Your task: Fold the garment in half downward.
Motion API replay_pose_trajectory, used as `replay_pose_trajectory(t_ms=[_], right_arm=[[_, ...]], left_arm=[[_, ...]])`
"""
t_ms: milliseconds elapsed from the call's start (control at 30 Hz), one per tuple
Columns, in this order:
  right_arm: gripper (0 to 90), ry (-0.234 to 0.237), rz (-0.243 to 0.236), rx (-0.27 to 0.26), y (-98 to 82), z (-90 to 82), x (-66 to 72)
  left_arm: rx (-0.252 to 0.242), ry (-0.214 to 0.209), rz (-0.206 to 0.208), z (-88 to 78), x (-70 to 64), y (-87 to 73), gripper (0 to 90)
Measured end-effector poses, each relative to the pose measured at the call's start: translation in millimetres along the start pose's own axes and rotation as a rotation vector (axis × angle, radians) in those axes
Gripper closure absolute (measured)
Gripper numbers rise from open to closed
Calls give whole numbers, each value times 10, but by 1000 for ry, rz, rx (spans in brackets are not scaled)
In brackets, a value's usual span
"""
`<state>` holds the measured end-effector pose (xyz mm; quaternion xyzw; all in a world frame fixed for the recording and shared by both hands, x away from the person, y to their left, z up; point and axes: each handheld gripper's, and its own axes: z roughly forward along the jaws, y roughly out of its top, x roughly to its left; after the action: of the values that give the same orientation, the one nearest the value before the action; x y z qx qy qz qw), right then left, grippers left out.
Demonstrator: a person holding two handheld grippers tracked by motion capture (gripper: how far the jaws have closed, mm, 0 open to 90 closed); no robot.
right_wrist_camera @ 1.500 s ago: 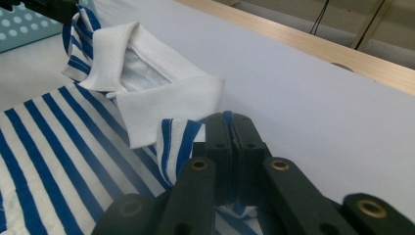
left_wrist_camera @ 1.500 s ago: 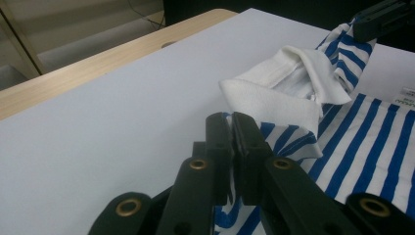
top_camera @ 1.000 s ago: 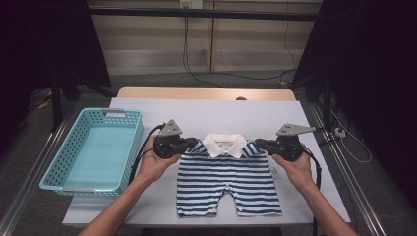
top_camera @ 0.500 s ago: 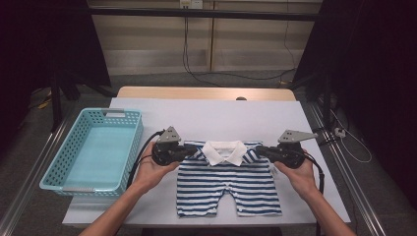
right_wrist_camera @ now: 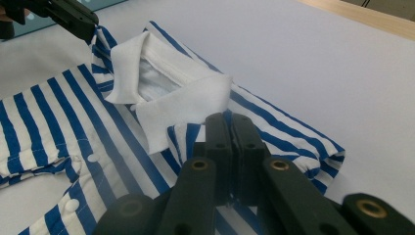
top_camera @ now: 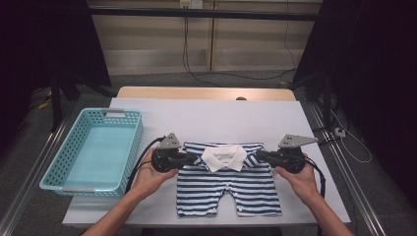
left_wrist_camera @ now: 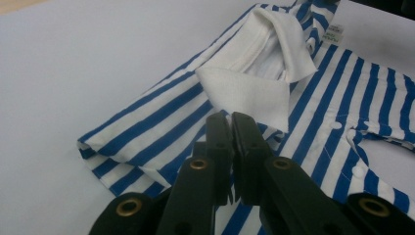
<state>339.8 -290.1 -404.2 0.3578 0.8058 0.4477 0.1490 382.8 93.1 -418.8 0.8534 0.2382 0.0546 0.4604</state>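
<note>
A blue-and-white striped romper with a white collar lies flat on the white table, legs toward the person. My left gripper is shut on the romper's left shoulder, just beside the collar; its jaws meet over the striped cloth. At the opposite shoulder, my right gripper pinches the cloth the same way, its jaws closed next to the collar. The left gripper also appears far off in the right gripper view, gripping striped fabric.
A light blue perforated basket stands on the table's left, close to the left hand. Bare tabletop lies beyond the romper toward the wooden far edge. Cables trail from both grippers.
Both grippers have drawn slightly toward the person, and the romper's collar and shoulders came along with them. Neither set of jaws has changed.
</note>
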Motion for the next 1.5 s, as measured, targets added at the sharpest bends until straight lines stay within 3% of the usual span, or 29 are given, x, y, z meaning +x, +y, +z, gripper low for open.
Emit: replay_pose_trajectory(t_ms=[300,500,733,867,933,967,1000,1033,1167,1233,1300,1400,1433,1500], right_arm=[[876,14,-9,19,-84,-28,44],[876,21,-11,16,-117,-80,74],[876,30,-12,37,-167,-68,116],[876,36,-6,22,-163,-112,129],[876,40,-6,21,-184,-139,150],[876,41,-5,26,-196,-156,163],[876,49,-5,23,-208,-170,174],[876,48,-7,25,-218,-184,186],[876,57,-12,29,-247,-223,231],[876,59,-13,30,-251,-232,241],[876,64,-12,29,-253,-230,248],[876,66,-12,35,-262,-232,249],[876,67,-10,36,-263,-235,250],[876,67,-10,34,-264,-244,253]], left_arm=[[32,-15,9,-32,-44,-59,868],[20,-32,-24,-69,-100,-94,868],[32,-41,-11,-76,-161,-109,868],[23,-40,-8,-113,-216,-115,868],[19,-48,-32,-117,-245,-147,868],[31,-44,-13,-125,-248,-157,868],[33,-47,-29,-129,-266,-167,868],[37,-49,-14,-139,-262,-167,868],[8,-47,-26,-163,-298,-162,868],[27,-58,-32,-182,-328,-163,868],[37,-61,-12,-193,-357,-160,868],[19,-68,-28,-201,-394,-164,868],[26,-68,-8,-203,-386,-166,868],[33,-71,-8,-207,-381,-169,868]])
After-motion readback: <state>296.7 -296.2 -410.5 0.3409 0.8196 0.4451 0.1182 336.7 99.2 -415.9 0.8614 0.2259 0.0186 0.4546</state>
